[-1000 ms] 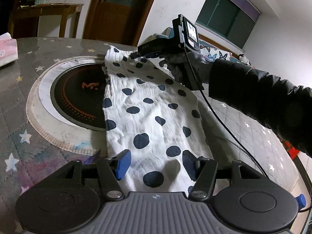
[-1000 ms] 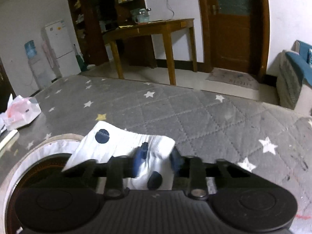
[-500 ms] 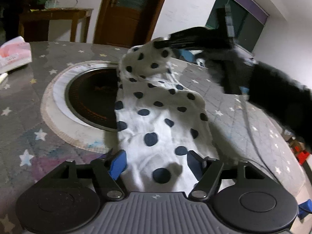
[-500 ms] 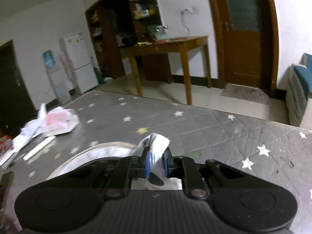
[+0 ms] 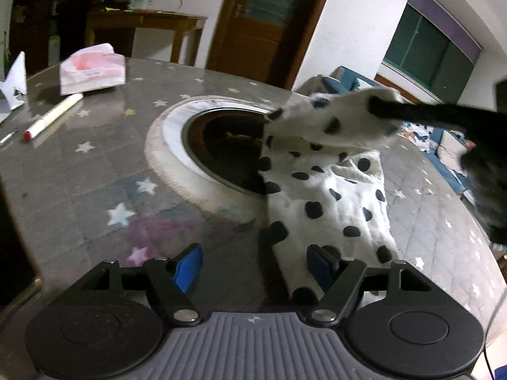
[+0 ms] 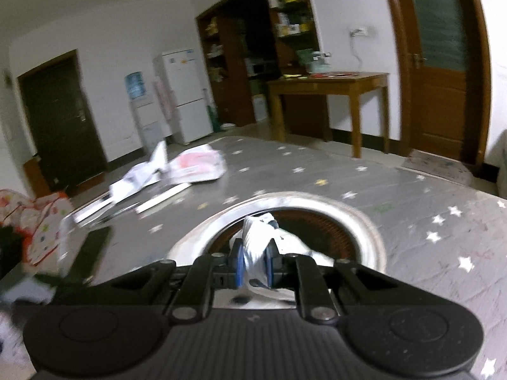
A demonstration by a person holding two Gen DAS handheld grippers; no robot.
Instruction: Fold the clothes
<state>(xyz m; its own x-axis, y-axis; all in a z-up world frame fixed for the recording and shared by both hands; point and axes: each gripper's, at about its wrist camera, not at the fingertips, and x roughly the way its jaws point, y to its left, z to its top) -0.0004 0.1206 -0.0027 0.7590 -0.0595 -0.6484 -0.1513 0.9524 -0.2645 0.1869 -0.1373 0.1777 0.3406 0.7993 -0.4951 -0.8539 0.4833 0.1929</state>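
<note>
A white garment with dark polka dots [image 5: 329, 196] lies on the round table [image 5: 79, 190], beside the inset black cooker [image 5: 228, 148]. Its far end is raised and folded over. My right gripper [image 5: 373, 107] comes in from the right and is shut on that raised end. In the right wrist view the blue pads of the right gripper [image 6: 253, 261] pinch a bunched white strip of the garment [image 6: 258, 237] above the cooker [image 6: 317, 228]. My left gripper [image 5: 253, 269] is open low over the table. The garment's near edge lies against its right finger, and the pads do not press it.
A pink tissue pack [image 5: 92, 72], a white marker pen [image 5: 52, 115] and folded paper [image 5: 14, 85] lie on the table's far left. A person's dark sleeve [image 5: 484, 183] reaches in from the right. A flat dark object [image 6: 92, 247] and a colourful cloth [image 6: 41, 221] sit at the left edge.
The right gripper closed on the garment's far end, lifted it and carried it over the cooker. The left jaws widened and slid left off the garment's middle.
</note>
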